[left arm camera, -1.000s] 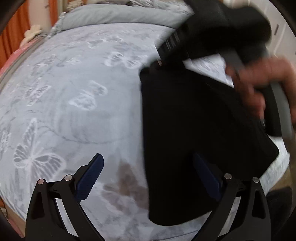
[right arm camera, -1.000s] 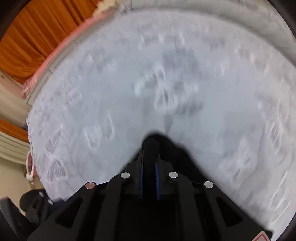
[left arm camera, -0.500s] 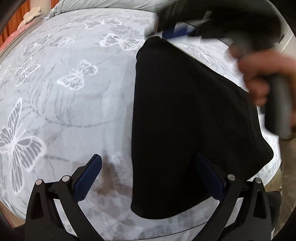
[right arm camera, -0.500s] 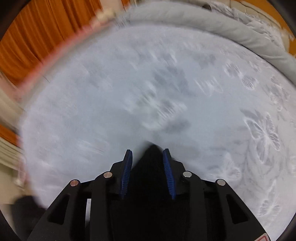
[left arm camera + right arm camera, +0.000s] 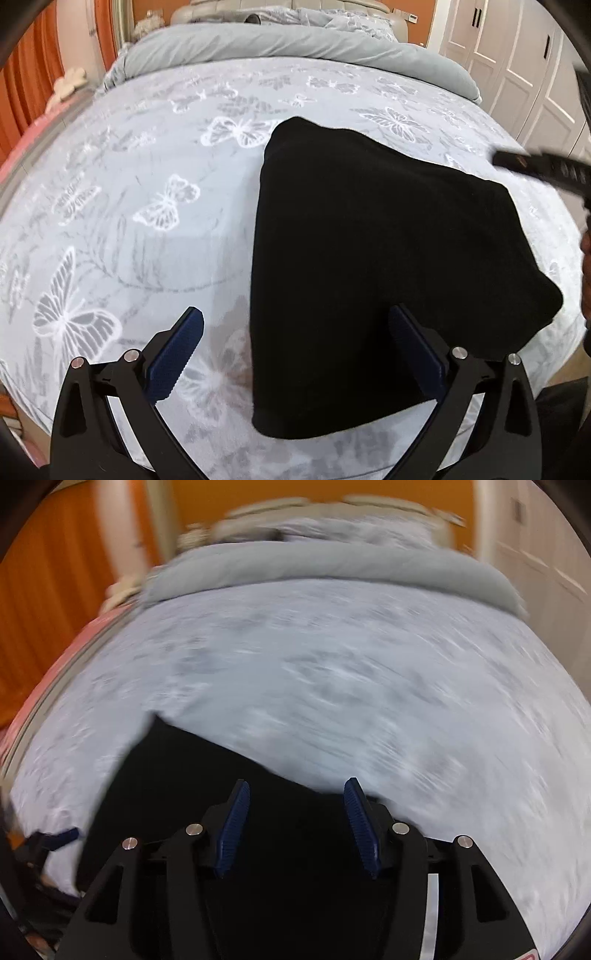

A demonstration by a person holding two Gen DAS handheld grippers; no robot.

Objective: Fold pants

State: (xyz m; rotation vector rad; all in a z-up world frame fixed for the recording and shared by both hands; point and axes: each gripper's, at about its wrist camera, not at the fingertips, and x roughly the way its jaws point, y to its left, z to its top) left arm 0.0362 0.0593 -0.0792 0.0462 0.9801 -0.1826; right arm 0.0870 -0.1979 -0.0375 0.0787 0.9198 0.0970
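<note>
Folded black pants (image 5: 373, 266) lie flat on a bed (image 5: 147, 206) covered in a grey butterfly-print spread, toward its near right side. The left gripper (image 5: 295, 354) hovers over the pants' near left edge, jaws wide apart and empty. The right gripper (image 5: 297, 827), jaws also apart, hangs above the same dark fabric (image 5: 207, 775); its view is motion-blurred.
</note>
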